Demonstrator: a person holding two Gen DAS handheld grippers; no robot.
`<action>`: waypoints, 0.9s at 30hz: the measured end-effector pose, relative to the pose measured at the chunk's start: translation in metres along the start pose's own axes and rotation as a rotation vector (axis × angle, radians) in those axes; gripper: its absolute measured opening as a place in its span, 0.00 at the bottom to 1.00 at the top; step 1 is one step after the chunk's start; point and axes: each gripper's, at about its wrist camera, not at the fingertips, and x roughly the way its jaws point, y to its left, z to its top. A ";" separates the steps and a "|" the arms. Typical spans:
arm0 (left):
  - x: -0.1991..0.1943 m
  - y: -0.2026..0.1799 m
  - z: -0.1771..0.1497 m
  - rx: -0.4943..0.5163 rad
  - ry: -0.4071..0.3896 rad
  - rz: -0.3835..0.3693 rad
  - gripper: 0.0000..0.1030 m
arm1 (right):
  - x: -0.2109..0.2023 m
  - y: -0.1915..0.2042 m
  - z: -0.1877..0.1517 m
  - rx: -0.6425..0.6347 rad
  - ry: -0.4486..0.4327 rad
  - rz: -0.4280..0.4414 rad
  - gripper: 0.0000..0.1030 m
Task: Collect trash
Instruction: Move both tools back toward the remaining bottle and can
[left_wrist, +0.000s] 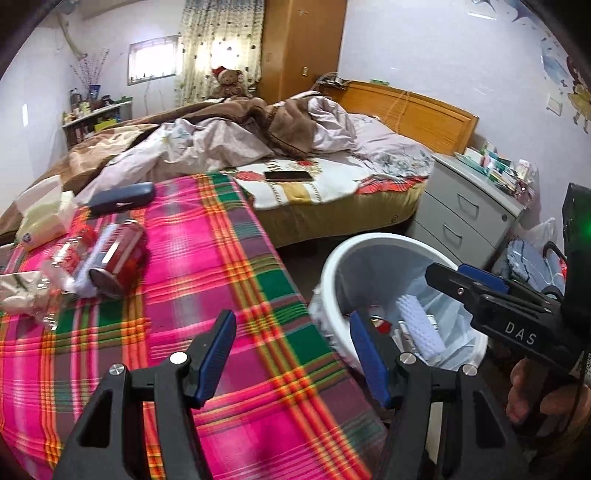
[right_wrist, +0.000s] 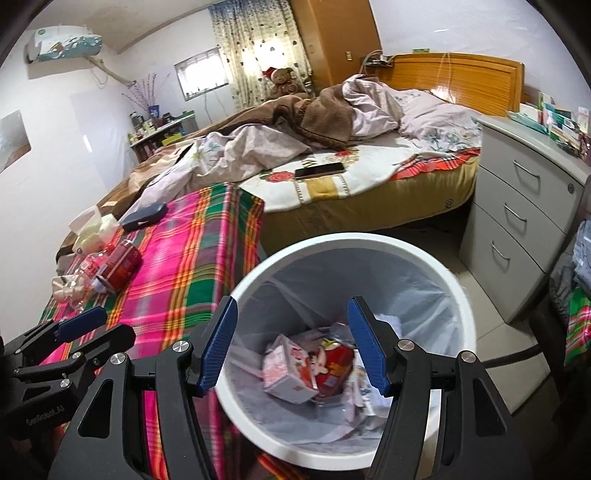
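A white trash bin (right_wrist: 424, 269) with a clear liner stands beside the plaid-covered table (right_wrist: 192, 258). Inside lie a pink carton (right_wrist: 288, 373), a red can (right_wrist: 338, 365) and paper scraps. My right gripper (right_wrist: 291, 347) is open and empty above the bin's mouth. My left gripper (left_wrist: 291, 354) is open and empty over the table's right edge, next to the bin (left_wrist: 332, 273). On the table's left lie a red can (left_wrist: 118, 258) on its side, a clear plastic bottle (left_wrist: 62, 266) and crumpled wrappers (left_wrist: 18, 291). The right gripper (left_wrist: 469, 280) also shows in the left wrist view.
A dark glasses case (left_wrist: 122, 197) and a tissue pack (left_wrist: 40, 218) lie at the table's far end. A bed with rumpled blankets and a phone (left_wrist: 288, 176) is behind. A white drawer unit (right_wrist: 524, 229) stands to the right of the bin.
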 end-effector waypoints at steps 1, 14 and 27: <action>-0.002 0.005 -0.001 -0.008 -0.003 0.006 0.64 | 0.001 0.004 0.000 -0.003 0.000 0.004 0.62; -0.021 0.084 -0.013 -0.123 -0.024 0.111 0.64 | 0.016 0.062 0.000 -0.073 0.014 0.074 0.62; -0.037 0.173 -0.018 -0.240 -0.044 0.231 0.64 | 0.044 0.119 0.005 -0.126 0.054 0.143 0.62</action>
